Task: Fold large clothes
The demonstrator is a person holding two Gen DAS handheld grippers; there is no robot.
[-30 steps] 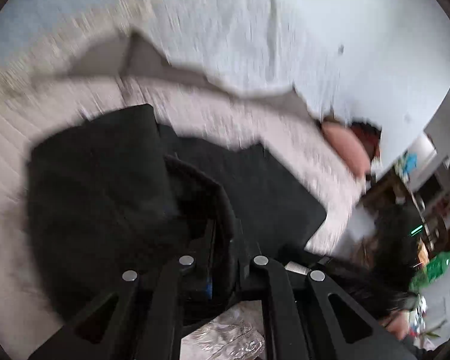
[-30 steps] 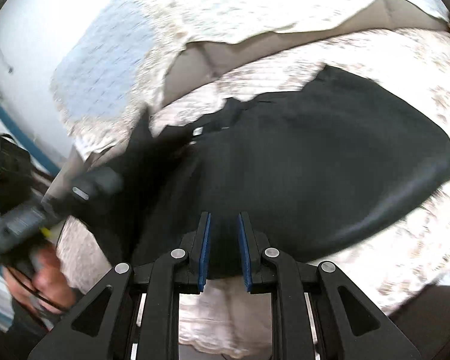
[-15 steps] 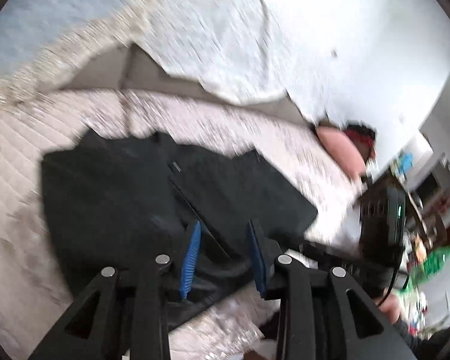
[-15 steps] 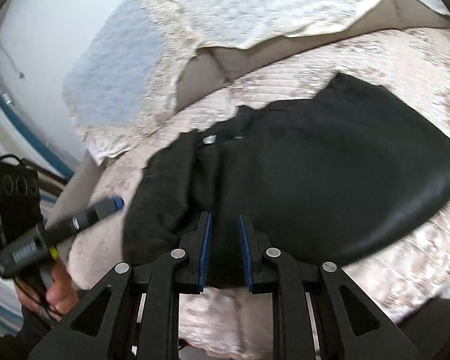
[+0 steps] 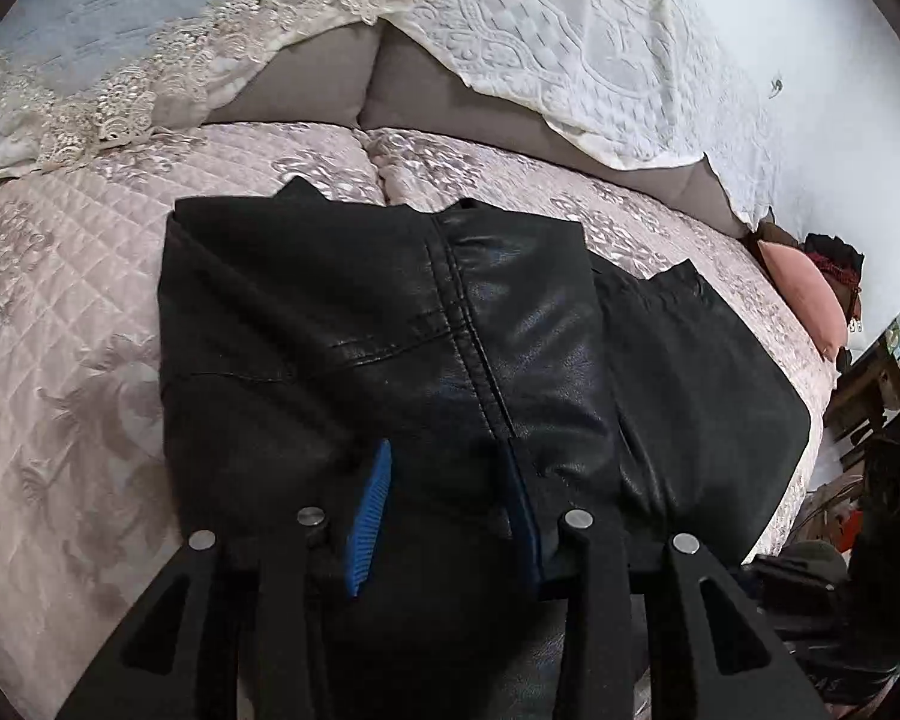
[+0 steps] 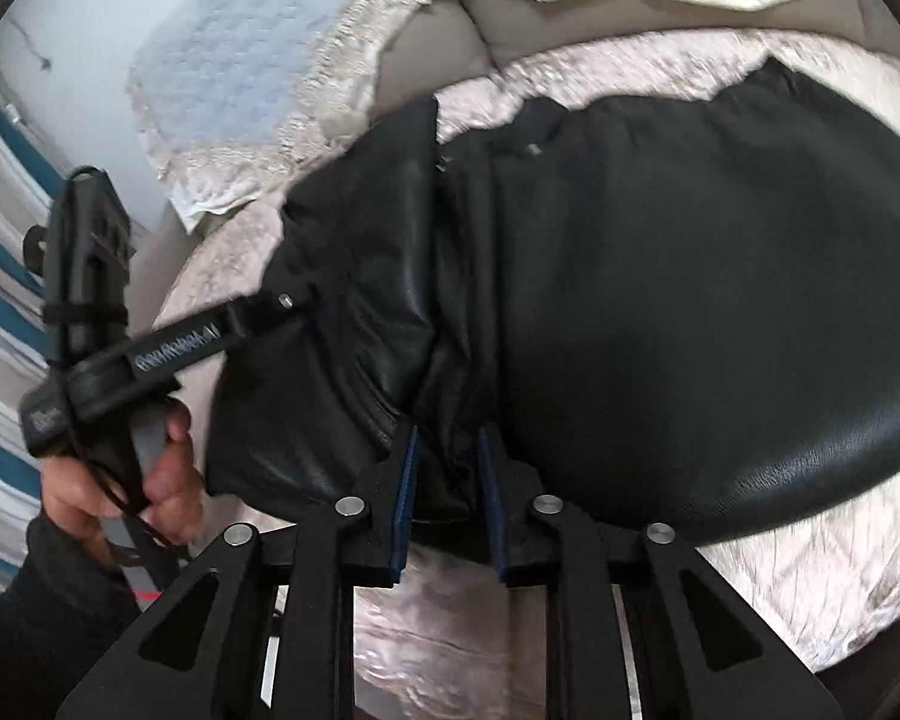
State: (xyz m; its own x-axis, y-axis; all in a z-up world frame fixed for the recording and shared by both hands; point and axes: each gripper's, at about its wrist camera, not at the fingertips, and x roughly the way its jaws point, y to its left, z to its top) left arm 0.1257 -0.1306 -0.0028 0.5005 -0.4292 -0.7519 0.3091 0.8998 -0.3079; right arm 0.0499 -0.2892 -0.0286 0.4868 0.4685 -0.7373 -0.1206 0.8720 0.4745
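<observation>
A black leather jacket [image 5: 450,324] lies on the pink quilted bed, its left part folded over the middle; it also shows in the right wrist view [image 6: 660,300]. My left gripper [image 5: 450,468] is open just above the folded part, with nothing between its blue pads. In the right wrist view the left gripper's finger [image 6: 240,324] rests on the jacket's left edge. My right gripper [image 6: 447,450] has its pads close on a bunched fold at the jacket's near hem.
The quilted bedspread [image 5: 60,330] covers the bed. A white lace cover [image 5: 570,48] drapes over the grey headboard [image 5: 330,90] behind. A pink pillow [image 5: 804,300] lies at the far right, with clutter beside the bed. The bed's near edge [image 6: 450,648] is below my right gripper.
My left gripper carried the jacket's left part over the middle, let it go and opened wide. My right gripper stayed at the near hem with jaws narrow.
</observation>
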